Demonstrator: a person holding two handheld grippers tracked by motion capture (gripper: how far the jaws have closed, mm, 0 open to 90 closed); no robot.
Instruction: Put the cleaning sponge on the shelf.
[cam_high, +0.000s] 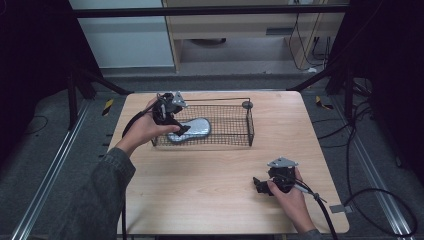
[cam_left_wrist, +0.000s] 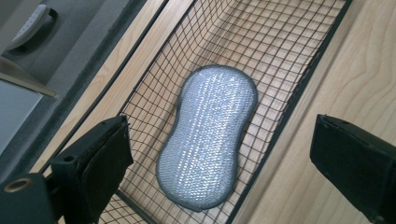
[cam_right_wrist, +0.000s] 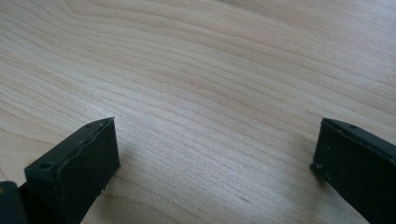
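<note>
A silvery peanut-shaped scrubbing pad (cam_high: 191, 130) (cam_left_wrist: 208, 136) lies flat on the floor of a black wire basket (cam_high: 235, 142) (cam_left_wrist: 299, 88) at the far middle of the table. My left gripper (cam_high: 176, 125) (cam_left_wrist: 219, 154) hovers above the basket's left end, open, with its jaws spread wide over the pad and nothing between them. My right gripper (cam_high: 258, 186) (cam_right_wrist: 215, 154) rests low at the table's front right, also open, with bare wood between its jaws.
The wooden table (cam_high: 210, 180) has free room in front of the basket. Its edges drop to a grey carpeted floor with cables (cam_high: 380, 200) on the right. A black frame bar (cam_high: 210, 11) crosses the back.
</note>
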